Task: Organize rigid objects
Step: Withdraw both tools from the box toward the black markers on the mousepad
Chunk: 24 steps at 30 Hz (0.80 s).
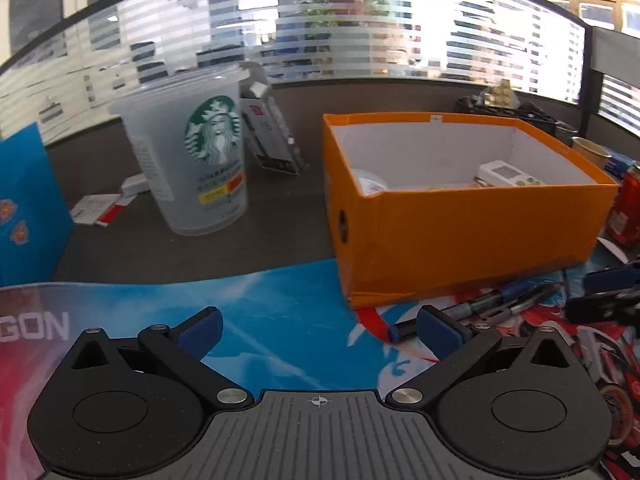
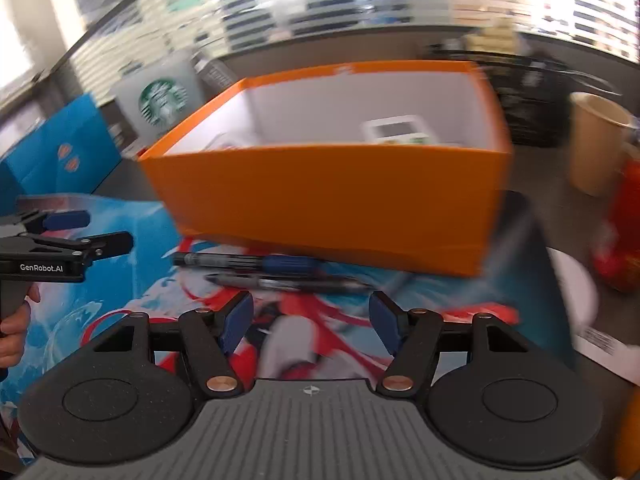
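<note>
An open orange box (image 1: 460, 232) (image 2: 332, 200) stands on the desk, with a white remote (image 1: 510, 174) (image 2: 396, 130) inside. Two dark pens (image 1: 492, 300) (image 2: 276, 270) lie on the colourful mat just in front of the box. My left gripper (image 1: 318, 328) is open and empty, low over the mat left of the pens; it also shows in the right wrist view (image 2: 88, 228). My right gripper (image 2: 310, 326) is open and empty, just short of the pens; it shows at the left wrist view's right edge (image 1: 604, 292).
A clear Starbucks cup (image 1: 192, 160) (image 2: 160, 98) stands left of the box, with a grey carton (image 1: 272, 132) behind it. A blue bag (image 1: 28, 200) is at far left. A red can (image 1: 628, 208) and a paper cup (image 2: 596, 144) stand right of the box.
</note>
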Tool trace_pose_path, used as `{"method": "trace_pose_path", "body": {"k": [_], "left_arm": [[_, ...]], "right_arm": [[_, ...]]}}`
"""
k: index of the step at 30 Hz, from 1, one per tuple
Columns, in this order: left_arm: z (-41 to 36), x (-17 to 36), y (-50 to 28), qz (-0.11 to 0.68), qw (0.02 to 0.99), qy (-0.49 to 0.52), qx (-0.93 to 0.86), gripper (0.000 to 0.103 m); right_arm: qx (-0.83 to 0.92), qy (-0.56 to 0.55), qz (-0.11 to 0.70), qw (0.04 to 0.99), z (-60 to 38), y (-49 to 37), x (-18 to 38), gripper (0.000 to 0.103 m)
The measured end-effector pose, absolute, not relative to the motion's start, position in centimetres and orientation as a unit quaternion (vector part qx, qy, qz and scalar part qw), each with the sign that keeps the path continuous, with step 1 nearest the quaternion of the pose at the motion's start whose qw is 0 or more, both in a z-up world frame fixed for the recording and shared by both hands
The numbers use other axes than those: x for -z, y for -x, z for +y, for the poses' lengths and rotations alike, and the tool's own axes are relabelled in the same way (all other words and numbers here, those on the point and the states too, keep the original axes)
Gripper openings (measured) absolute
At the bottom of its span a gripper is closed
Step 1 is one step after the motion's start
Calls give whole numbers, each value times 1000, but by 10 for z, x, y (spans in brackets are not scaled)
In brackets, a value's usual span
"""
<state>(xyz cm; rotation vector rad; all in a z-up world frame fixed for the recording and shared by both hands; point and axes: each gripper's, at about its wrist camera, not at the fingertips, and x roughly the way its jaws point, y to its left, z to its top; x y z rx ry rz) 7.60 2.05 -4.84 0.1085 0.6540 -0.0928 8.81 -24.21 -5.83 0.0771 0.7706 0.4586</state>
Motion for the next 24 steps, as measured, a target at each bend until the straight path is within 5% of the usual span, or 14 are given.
{"method": "trace_pose_path", "body": {"k": [10, 15, 18, 21, 24], "left_arm": [[42, 52, -68, 329, 941, -69, 30, 103], [53, 57, -76, 340, 939, -53, 23, 103], [54, 58, -78, 341, 938, -52, 26, 103], [55, 59, -78, 342, 938, -55, 31, 103], [57, 60, -80, 343, 937, -53, 33, 103]], "right_arm": [[-229, 3, 376, 898, -192, -123, 68, 64], [-222, 24, 372, 901, -176, -122, 76, 85], [-242, 58, 379, 891, -162, -111, 79, 84], [-304, 43, 401, 863, -159, -97, 81, 71], [-284, 32, 381, 879, -175, -90, 74, 71]]}}
